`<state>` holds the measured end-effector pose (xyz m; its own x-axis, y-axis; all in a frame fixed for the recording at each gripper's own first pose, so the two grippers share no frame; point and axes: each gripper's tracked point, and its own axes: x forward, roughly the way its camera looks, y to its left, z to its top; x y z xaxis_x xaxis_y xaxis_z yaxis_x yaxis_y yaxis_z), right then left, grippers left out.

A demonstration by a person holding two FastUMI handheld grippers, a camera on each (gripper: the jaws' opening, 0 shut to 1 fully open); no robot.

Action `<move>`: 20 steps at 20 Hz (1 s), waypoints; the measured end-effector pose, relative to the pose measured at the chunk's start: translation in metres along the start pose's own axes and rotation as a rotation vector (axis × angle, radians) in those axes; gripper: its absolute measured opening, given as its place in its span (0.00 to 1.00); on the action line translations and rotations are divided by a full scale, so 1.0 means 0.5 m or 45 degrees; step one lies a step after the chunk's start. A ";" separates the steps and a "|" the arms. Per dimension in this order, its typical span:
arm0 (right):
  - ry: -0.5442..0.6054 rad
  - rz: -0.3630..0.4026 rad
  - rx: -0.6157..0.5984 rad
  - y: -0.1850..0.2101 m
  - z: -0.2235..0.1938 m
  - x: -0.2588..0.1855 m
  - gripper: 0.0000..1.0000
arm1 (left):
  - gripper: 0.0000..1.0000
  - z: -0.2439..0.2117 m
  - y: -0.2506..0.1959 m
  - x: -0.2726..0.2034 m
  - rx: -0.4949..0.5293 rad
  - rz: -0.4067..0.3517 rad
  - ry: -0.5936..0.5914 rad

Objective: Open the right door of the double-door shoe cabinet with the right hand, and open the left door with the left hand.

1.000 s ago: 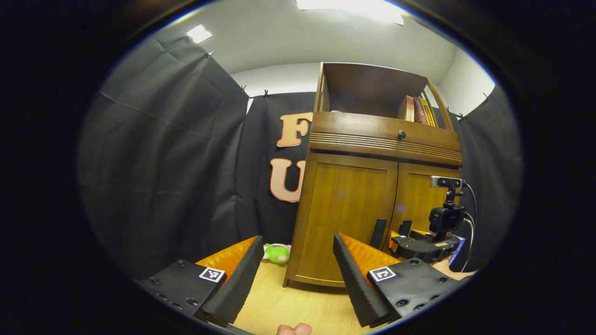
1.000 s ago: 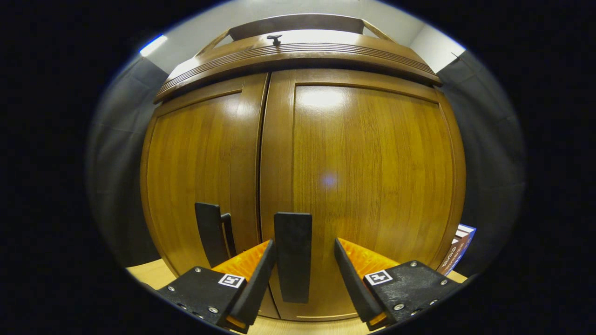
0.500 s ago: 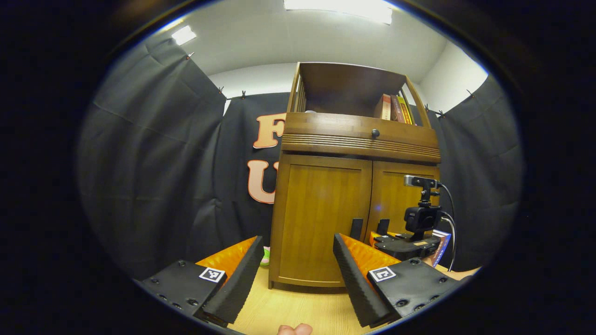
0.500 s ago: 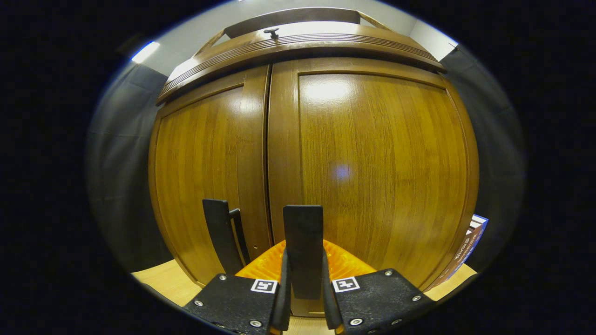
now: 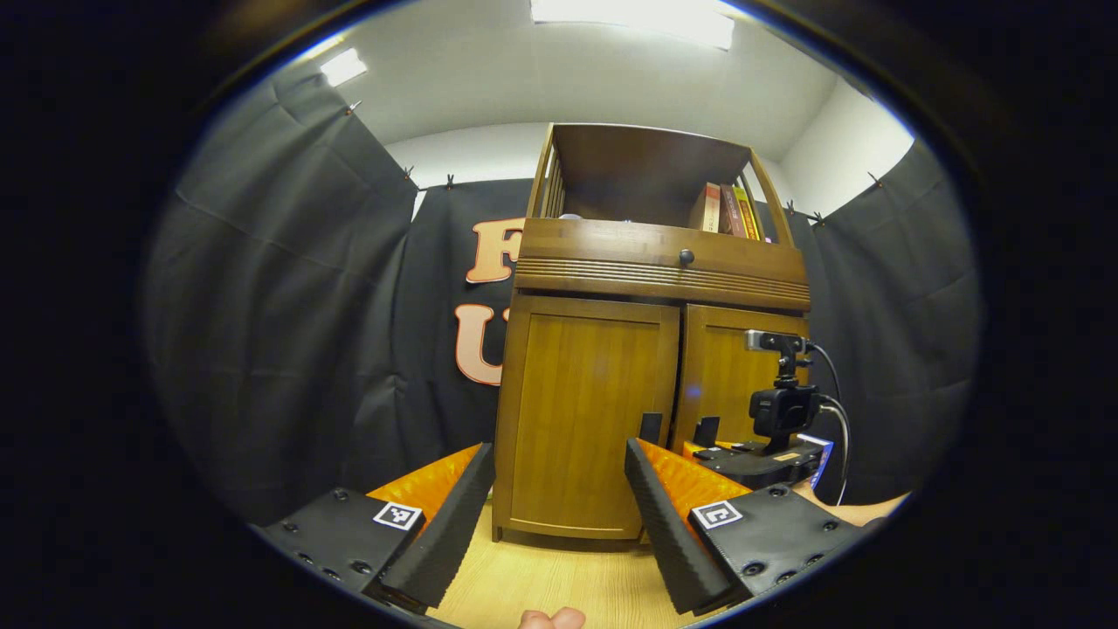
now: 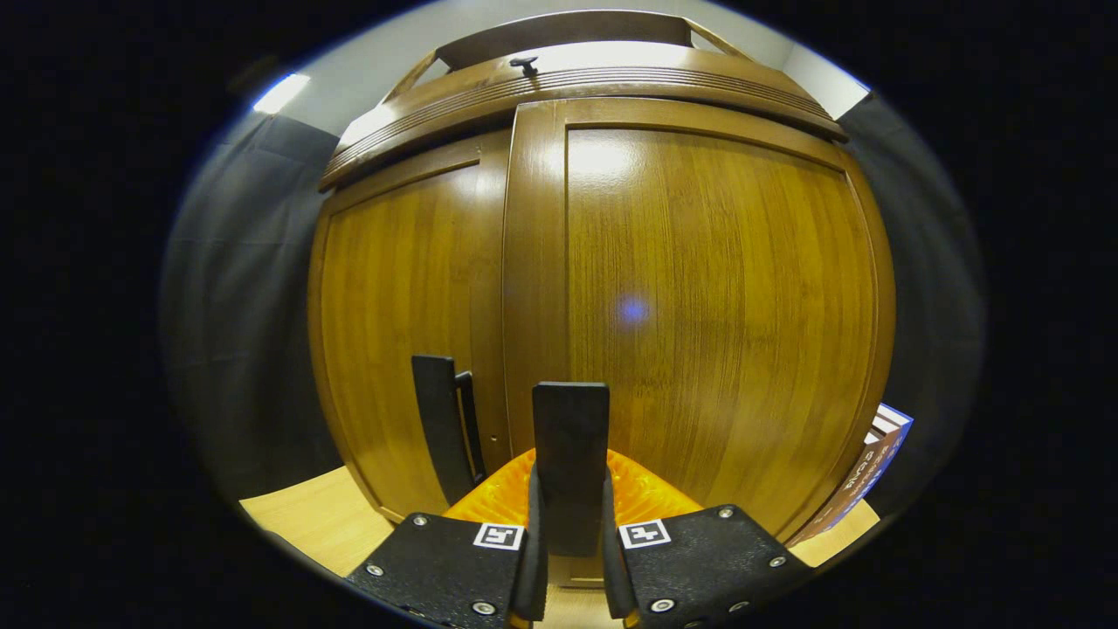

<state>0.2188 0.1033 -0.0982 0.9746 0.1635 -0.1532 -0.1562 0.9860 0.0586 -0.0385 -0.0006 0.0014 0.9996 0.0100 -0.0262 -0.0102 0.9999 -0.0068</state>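
Note:
The wooden shoe cabinet [image 5: 651,262] stands ahead in the left gripper view. Its left door [image 5: 581,411] is closed. My left gripper [image 5: 559,515] is open, well short of the cabinet, with nothing between its fingers. Farther off, my right gripper [image 5: 760,459] is at the right door [image 5: 729,376]. In the right gripper view, my right gripper [image 6: 569,498] is shut on the right door's dark upright handle [image 6: 570,437]. The right door [image 6: 716,306] stands slightly proud of the left door [image 6: 402,297]. The left door's handle [image 6: 437,419] is free, just left of it.
A drawer front with a dark knob [image 5: 686,257] runs above the doors, and books [image 5: 729,210] stand on the open top shelf. A boxed item [image 6: 860,476] leans at the cabinet's right side. The floor [image 5: 559,585] is light wood; black cloth walls surround the booth.
My right gripper closed on the right door's handle, and that door's inner edge has come out slightly. The left gripper drew back a little; the cabinet now looks smaller in its view.

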 end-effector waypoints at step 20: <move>0.002 -0.036 0.028 -0.157 -0.018 -0.350 0.25 | 0.95 -0.030 -0.158 0.010 -0.057 -0.182 0.025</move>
<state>0.0593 -0.0025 -0.0847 0.9784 0.1353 -0.1563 -0.1247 0.9893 0.0758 -0.0331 -0.0795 -0.0132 0.9902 -0.1334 -0.0414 0.1310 0.9898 -0.0561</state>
